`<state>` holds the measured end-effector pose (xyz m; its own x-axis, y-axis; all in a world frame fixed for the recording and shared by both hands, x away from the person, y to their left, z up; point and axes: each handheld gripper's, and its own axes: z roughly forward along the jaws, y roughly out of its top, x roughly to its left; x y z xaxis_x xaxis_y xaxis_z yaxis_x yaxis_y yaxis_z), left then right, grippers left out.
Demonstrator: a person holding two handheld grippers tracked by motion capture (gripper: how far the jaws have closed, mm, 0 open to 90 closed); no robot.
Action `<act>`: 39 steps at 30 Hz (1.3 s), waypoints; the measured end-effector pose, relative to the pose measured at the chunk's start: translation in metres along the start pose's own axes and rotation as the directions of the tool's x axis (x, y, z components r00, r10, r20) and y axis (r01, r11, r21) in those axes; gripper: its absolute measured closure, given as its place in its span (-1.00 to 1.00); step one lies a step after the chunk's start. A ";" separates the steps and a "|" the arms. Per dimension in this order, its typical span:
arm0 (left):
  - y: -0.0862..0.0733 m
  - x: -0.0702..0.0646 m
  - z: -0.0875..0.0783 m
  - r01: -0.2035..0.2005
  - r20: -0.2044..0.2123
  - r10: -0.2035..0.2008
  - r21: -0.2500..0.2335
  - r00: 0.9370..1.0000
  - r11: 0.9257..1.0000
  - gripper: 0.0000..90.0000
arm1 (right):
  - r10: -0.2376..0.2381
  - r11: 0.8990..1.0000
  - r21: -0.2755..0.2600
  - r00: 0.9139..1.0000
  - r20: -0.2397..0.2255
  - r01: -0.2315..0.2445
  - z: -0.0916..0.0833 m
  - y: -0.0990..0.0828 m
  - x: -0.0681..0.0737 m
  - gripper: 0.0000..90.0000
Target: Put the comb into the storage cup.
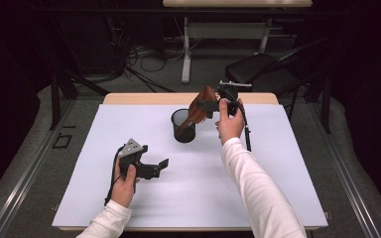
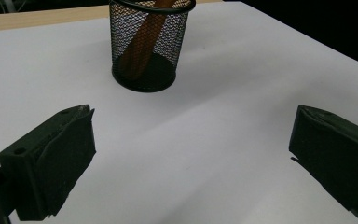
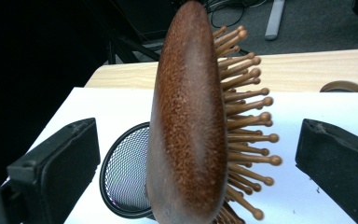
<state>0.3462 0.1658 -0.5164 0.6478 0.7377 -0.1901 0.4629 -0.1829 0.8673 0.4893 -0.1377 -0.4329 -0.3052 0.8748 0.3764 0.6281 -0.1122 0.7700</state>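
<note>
A brown wooden hairbrush (image 1: 199,106) stands tilted with its handle down in a black mesh cup (image 1: 184,126) at the back middle of the white table top (image 1: 188,193). My right gripper (image 1: 209,108) is open, its jaws on either side of the brush head (image 3: 189,121) with gaps to both pads; the bristles point to the right in the right gripper view, and the cup (image 3: 126,172) lies below. My left gripper (image 1: 158,168) is open and empty, low over the table at front left. It faces the cup (image 2: 149,46) and the brush handle (image 2: 142,42) inside it.
Bare wood (image 1: 144,98) shows along the table's far edge, and a small brownish round thing (image 3: 342,86) lies there. Beyond stand a black chair (image 1: 263,69) at back right, a second table's leg (image 1: 186,49) and floor cables (image 1: 149,59).
</note>
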 end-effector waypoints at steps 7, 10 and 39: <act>0.000 0.000 -0.001 0.000 -0.002 0.000 -0.002 1.000 1.000 -0.99 | -0.010 1.000 0.002 1.000 0.001 0.010 -0.005 0.002 -0.003 -1.00; 0.000 0.001 -0.001 0.001 -0.002 -0.001 -0.003 1.000 1.000 -0.99 | -0.017 1.000 0.001 1.000 -0.003 0.017 -0.006 0.003 -0.003 -1.00; 0.013 0.026 -0.025 0.071 0.011 -0.071 -0.009 0.997 0.997 -0.99 | -0.125 0.992 0.028 0.992 -0.016 0.126 -0.037 -0.008 -0.010 -1.00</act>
<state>0.3542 0.1985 -0.4984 0.6195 0.7420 -0.2562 0.5022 -0.1237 0.8559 0.4612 -0.1634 -0.4237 -0.3925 0.8745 0.2850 0.6048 0.0120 0.7963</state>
